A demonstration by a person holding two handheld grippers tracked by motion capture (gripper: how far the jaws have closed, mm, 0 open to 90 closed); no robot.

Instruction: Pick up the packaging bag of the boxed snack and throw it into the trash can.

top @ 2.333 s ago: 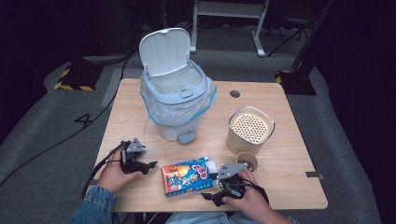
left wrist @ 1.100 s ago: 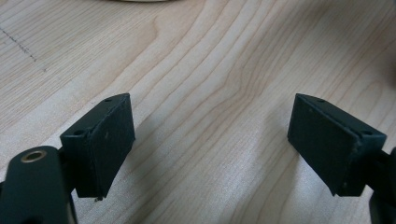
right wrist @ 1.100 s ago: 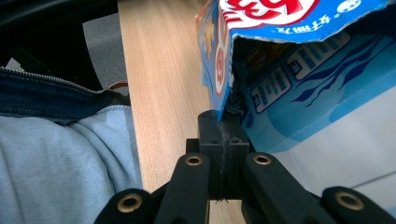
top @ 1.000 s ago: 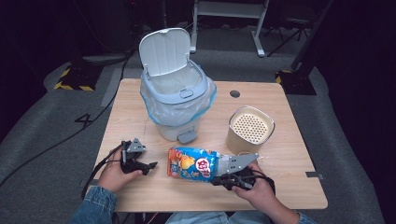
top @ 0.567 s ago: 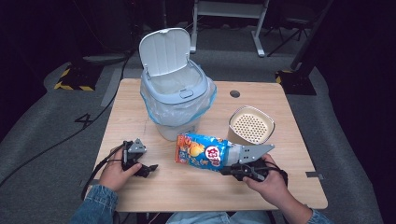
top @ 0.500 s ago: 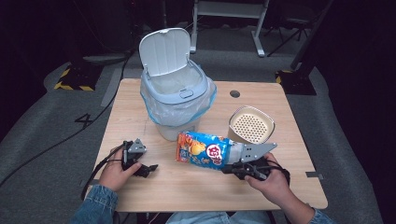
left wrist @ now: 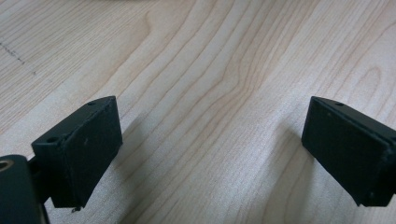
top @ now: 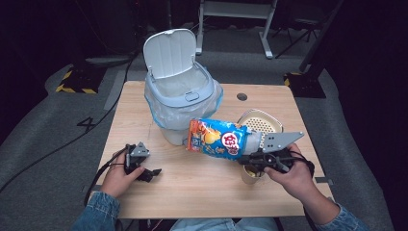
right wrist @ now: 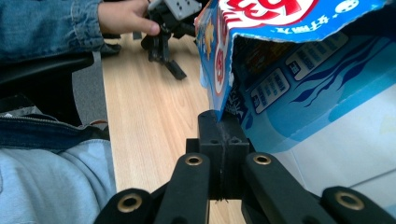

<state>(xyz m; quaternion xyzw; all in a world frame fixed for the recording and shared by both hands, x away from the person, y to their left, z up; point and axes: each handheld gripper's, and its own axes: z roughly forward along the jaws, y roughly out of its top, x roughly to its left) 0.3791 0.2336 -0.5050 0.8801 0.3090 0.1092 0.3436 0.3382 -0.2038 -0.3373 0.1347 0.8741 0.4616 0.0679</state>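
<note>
The right gripper (top: pixel 250 159) is pinching the rear edge of the snack bag (top: pixel 219 138), its jaws pressed tight together on the foil, as the right gripper view (right wrist: pixel 219 135) makes plain. A couple of seconds back the bag was lying flat on the worktop (top: pixel 202 192) in front of the bin (top: pixel 180 103); now it is hanging clear of the wood, tilted with its far end pointing at the bin's front wall and nearly touching the plastic liner. The right hand (top: pixel 293 173) has been carrying it upward and toward the bin all this while.

The bin's lid (top: pixel 171 53) is standing open, so the bag seems to be heading for the opening, though it is sitting below the rim and needs more lift before it can go in. A mesh-topped container (top: pixel 262 120) is standing to the right of the bin, and what is probably a small paper cup (top: pixel 251 174) is sitting under the right gripper; the view there is poor.

The left gripper (top: pixel 144 171) is resting on the worktop to the front left of the bin, its jaws having just been opening and now spread wide over bare wood (left wrist: pixel 210 116), gripping nothing.
</note>
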